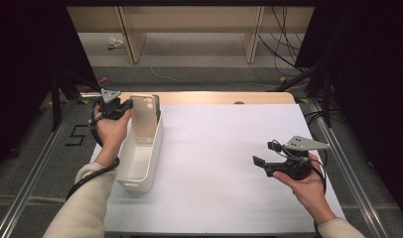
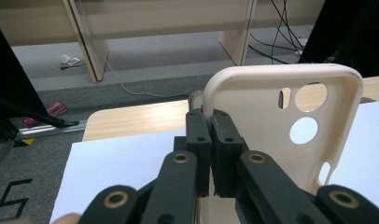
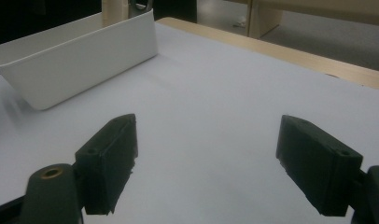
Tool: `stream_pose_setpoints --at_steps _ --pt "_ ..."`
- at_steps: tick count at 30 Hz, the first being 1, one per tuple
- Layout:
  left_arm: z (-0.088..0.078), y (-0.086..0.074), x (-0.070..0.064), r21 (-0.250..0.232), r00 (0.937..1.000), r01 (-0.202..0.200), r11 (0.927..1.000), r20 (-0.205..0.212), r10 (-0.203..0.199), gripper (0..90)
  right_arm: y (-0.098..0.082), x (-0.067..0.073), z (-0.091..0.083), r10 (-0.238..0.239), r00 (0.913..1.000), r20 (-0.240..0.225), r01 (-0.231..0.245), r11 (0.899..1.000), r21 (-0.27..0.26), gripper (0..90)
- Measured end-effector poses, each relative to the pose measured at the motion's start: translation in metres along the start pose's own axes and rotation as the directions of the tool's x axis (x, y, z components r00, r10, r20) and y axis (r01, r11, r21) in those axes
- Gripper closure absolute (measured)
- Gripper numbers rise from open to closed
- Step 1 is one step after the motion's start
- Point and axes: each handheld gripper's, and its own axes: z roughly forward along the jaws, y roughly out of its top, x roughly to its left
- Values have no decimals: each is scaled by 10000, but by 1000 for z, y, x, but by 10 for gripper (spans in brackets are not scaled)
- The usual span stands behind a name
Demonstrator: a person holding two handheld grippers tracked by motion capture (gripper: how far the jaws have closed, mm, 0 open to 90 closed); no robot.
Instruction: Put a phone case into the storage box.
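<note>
A beige phone case (image 1: 145, 118) with round camera cutouts stands upright at the far end of a white bin (image 1: 140, 173), its lower part inside. My left gripper (image 1: 130, 105) is shut on the case's left edge; in the left gripper view the black jaws (image 2: 210, 120) pinch the rim of the case (image 2: 267, 109). My right gripper (image 1: 265, 153) hovers low over the white sheet at the right, open, with nothing between its fingers (image 3: 206, 154). The right gripper view has the bin (image 3: 80, 56) at upper left, with the case (image 3: 115, 10) rising from it.
A white sheet (image 1: 214, 158) covers the wooden table (image 1: 214, 97). A darker rim (image 1: 158, 105) stands just behind the case. Beyond the table are wooden shelf legs (image 1: 132, 42) and loose cables (image 1: 281, 47) on the floor. Metal rails (image 1: 338, 163) run along both sides.
</note>
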Motion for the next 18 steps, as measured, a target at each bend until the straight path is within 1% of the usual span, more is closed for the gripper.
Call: stream_pose_setpoints --at_steps 9,12,18 --pt "5 -4 1 298 10000 18 9996 25 -19 870 0 0 0 8 10000 -15 -8 10000 18 217" --pt "6 -6 2 392 10000 80 9992 9 -80 870 0 0 1 -1 10000 -16 1 10000 28 217" --pt "9 -10 2 605 10000 44 9982 35 -47 869 0 0 1 2 10000 -12 -2 10000 27 217"
